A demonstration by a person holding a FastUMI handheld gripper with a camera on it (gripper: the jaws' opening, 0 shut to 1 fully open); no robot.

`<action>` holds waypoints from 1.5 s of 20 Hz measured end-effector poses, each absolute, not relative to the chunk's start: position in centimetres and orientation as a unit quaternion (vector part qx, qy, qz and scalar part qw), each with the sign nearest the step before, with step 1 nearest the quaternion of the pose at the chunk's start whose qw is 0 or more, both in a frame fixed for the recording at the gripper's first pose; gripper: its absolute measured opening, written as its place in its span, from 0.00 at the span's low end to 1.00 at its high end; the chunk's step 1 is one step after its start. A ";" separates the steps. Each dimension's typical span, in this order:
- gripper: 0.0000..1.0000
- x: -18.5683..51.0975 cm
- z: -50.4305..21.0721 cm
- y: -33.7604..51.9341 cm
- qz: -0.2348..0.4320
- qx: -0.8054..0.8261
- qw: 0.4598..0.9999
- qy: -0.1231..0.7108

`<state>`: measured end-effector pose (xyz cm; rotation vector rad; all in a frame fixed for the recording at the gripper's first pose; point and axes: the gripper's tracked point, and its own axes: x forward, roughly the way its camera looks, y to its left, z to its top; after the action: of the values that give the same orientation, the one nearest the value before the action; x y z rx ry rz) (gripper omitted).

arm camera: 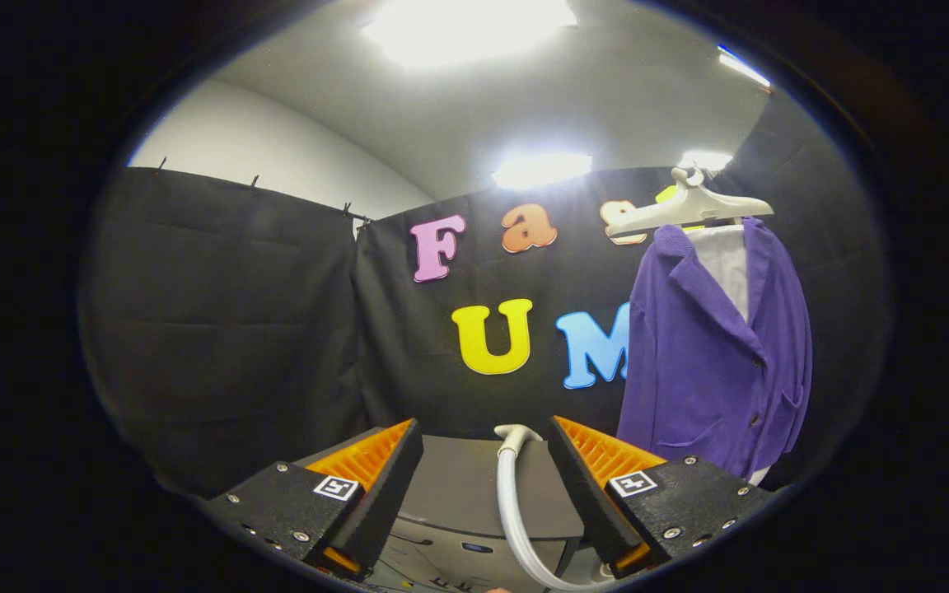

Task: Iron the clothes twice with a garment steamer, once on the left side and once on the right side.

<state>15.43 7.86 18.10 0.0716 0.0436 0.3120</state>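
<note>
A purple jacket (717,362) over a white shirt (726,263) hangs on a pale hanger (689,210) against the booth's black wall, beyond my fingers and off to their right. My gripper (484,432) stands open, its fingers wide apart with nothing pressed between them. A white steamer hose (511,502) curves up between the fingers, ending in a bent white fitting (516,434) near the right finger. The steamer head itself is hidden from me.
A grey appliance body (462,494) sits low just ahead of the fingers, with the hose running over it. Black cloth walls close the booth behind and to the left. Bright ceiling lights (540,169) glare above.
</note>
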 end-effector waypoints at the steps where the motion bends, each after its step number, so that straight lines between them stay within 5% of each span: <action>1: 0.94 16.8 18.7 7.9 0.157 0.036 0.987 0.028; 11: 0.94 29.3 18.3 10.4 0.184 0.032 0.973 0.135; 30: 0.96 44.5 1.5 11.3 0.166 0.032 0.896 0.411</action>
<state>44.48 11.27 1.53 0.0659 0.8518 0.3445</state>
